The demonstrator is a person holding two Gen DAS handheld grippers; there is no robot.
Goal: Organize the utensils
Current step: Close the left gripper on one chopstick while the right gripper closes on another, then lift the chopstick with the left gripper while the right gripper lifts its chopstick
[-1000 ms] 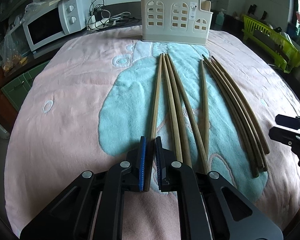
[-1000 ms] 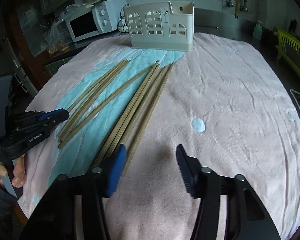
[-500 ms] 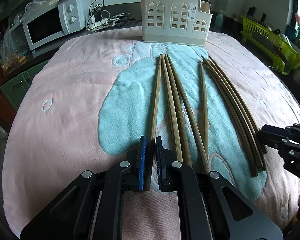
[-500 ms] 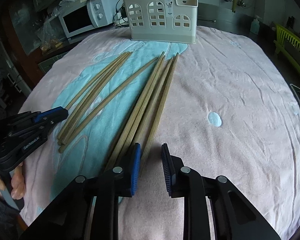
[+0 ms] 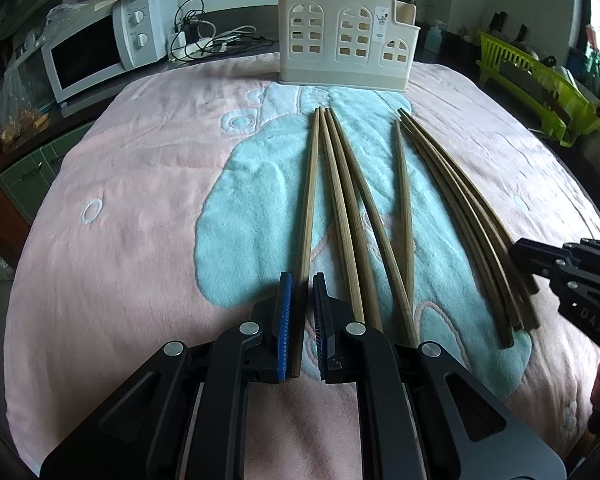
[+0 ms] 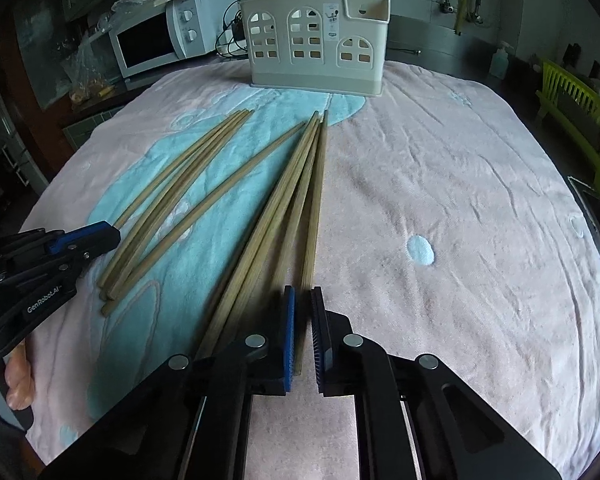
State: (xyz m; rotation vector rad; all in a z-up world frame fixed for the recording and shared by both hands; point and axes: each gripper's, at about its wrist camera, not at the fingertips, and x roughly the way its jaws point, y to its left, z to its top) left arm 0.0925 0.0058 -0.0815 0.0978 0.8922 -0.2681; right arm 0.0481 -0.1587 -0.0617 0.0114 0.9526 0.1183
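The left wrist view showed the left gripper [image 5: 300,292] clamped narrow on the near end of the leftmost chopstick [image 5: 309,208], which ran between its blue pads [image 5: 285,320]. The same view caught the right gripper [image 5: 516,250] only at the right edge, end-on against the far bundle [image 5: 468,216], so its grip could not be read there. The right wrist view settled it: the right gripper [image 6: 303,300] had just been closing and its pads pressed the rightmost chopstick [image 6: 314,208] near its thick end. That stick looked blurred just ahead of the pads. From this side the left gripper [image 6: 112,236] appeared at the left edge beside the other bundle [image 6: 172,200], with fingers [image 6: 18,376] of a hand below it; its jaws could not be judged there.

All chopsticks lay flat on the towel [image 5: 140,200], a pink cloth with a blue patch. Their long axes ran away from the cameras toward the holder [image 5: 346,56], thin tips far, thick ends near. The tips of each group converged and the near ends fanned apart. A lone stick [image 5: 404,208] lay between the two groups, its near end leaning toward the left group. The holder stood upright at the far edge of the towel, beyond all the tips and clear of them.

A microwave [image 5: 100,52] stood to the left behind the towel, a green rack [image 5: 540,80] to the right.
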